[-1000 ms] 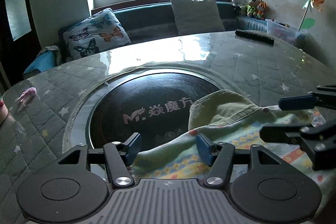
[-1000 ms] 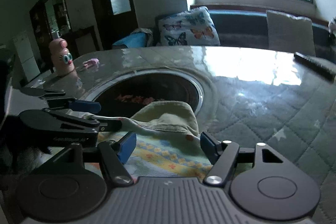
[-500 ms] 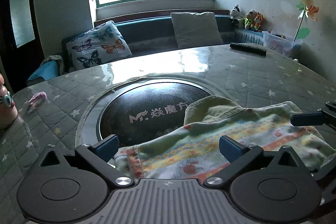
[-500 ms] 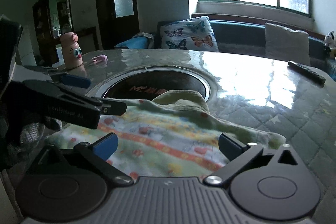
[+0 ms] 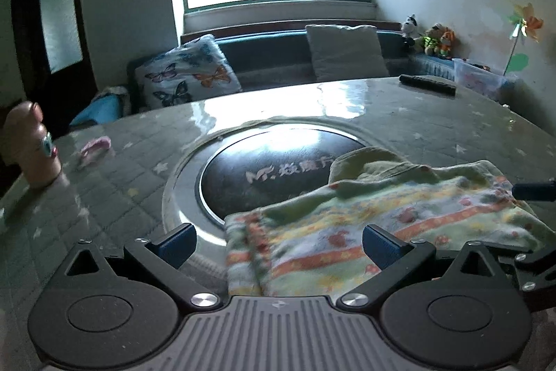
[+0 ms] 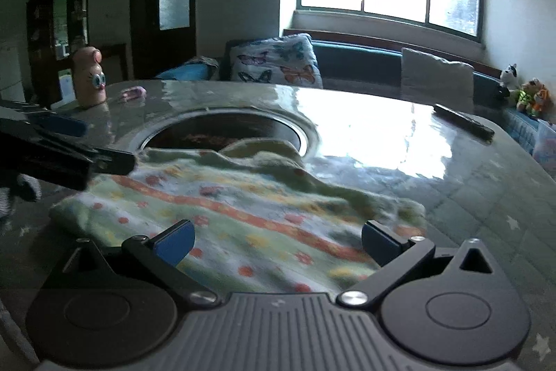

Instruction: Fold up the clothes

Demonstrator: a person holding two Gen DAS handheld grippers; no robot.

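Garment [image 5: 382, 225]: striped, patterned cloth lying loosely folded on the table [image 5: 434, 124], its far edge overlapping the dark round inset [image 5: 264, 169].
Left gripper [image 5: 278, 240]: jaws spread wide, empty, low over the garment's near left corner.
Right gripper [image 6: 276, 242]: jaws spread wide, empty, just above the garment's near edge.
Elsewhere: pink figure [image 6: 88, 77] and remote [image 6: 464, 123] at the table's far sides, well apart from the garment.

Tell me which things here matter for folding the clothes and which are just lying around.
For the job:
patterned garment
left gripper, jaws open
right gripper, jaws open

Lying about:
remote control
pink figurine
small pink item
butterfly cushion
stuffed toys
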